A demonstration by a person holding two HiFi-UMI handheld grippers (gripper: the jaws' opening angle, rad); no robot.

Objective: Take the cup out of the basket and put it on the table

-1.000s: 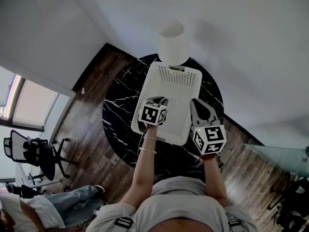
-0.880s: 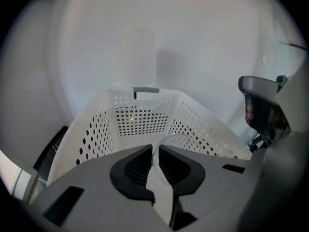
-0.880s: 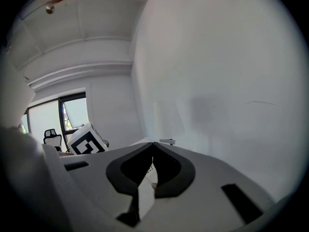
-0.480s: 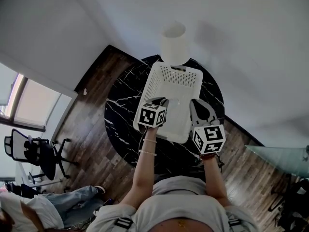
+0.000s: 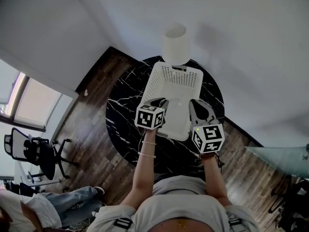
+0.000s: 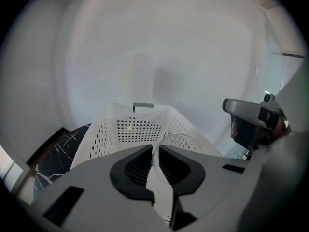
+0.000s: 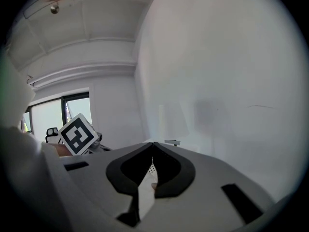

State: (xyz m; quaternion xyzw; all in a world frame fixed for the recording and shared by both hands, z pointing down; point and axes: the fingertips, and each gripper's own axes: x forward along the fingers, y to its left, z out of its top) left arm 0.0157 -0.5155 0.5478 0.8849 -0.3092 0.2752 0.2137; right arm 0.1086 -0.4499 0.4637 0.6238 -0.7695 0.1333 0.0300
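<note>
A white perforated basket (image 5: 175, 83) stands on the round black marble table (image 5: 120, 115). In the left gripper view a clear cup (image 6: 186, 141) sits inside the basket (image 6: 130, 127), and my left gripper (image 6: 155, 146) is shut on its thin rim. From the head view the left gripper (image 5: 161, 102) reaches over the basket's near left edge. My right gripper (image 5: 195, 105) is at the near right edge. In the right gripper view this gripper (image 7: 153, 144) is shut on the perforated basket wall (image 7: 150, 170).
A tall white cylinder (image 5: 175, 45) stands on the table just behind the basket, close to the white wall. An office chair (image 5: 38, 153) and a seated person's legs (image 5: 72, 199) are on the wood floor at left. A glass tabletop (image 5: 280, 158) is at right.
The left gripper's marker cube has drawn slightly back toward me. Both grippers keep their hold and the basket has barely moved.
</note>
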